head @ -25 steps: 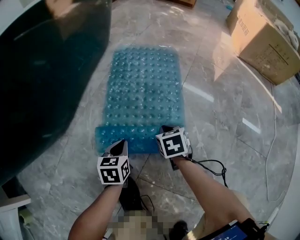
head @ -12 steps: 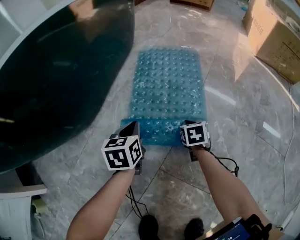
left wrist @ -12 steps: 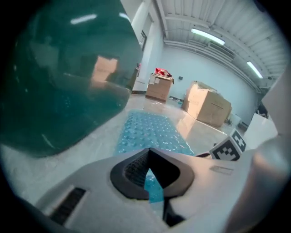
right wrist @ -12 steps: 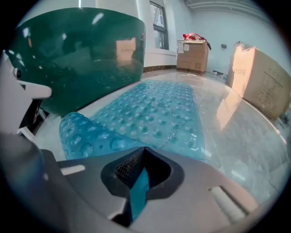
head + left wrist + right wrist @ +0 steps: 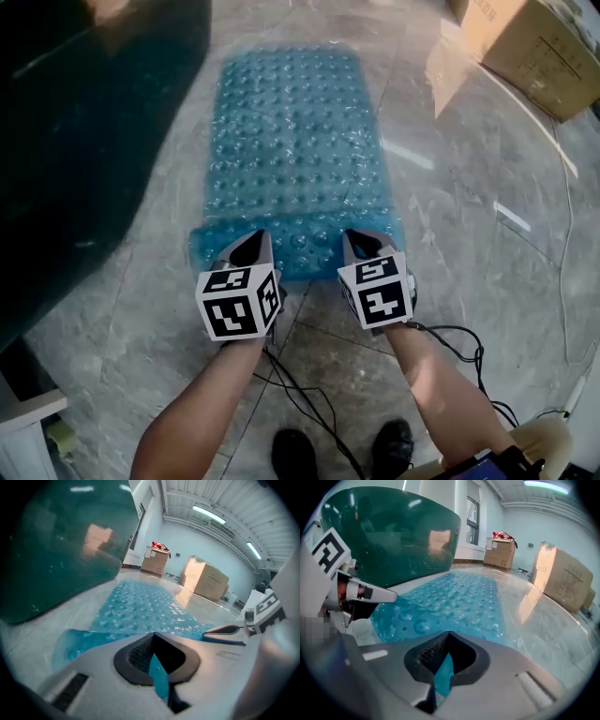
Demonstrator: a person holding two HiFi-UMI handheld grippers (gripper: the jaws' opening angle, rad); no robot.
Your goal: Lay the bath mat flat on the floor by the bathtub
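Drawn back since a second ago, the right claw (image 5: 361,242) now sits level with the left claw (image 5: 251,246), each pinching the near edge of the blue bath mat (image 5: 295,141). The mat's far part lies flat on the floor (image 5: 469,234) beside the dark bathtub (image 5: 84,141).

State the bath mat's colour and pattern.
Translucent blue with rows of round bumps; the bath mat shows best in the head view.

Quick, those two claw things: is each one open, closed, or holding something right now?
Left gripper: closed, pinching the near edge of the blue bath mat.
Right gripper: closed, pinching the same edge.
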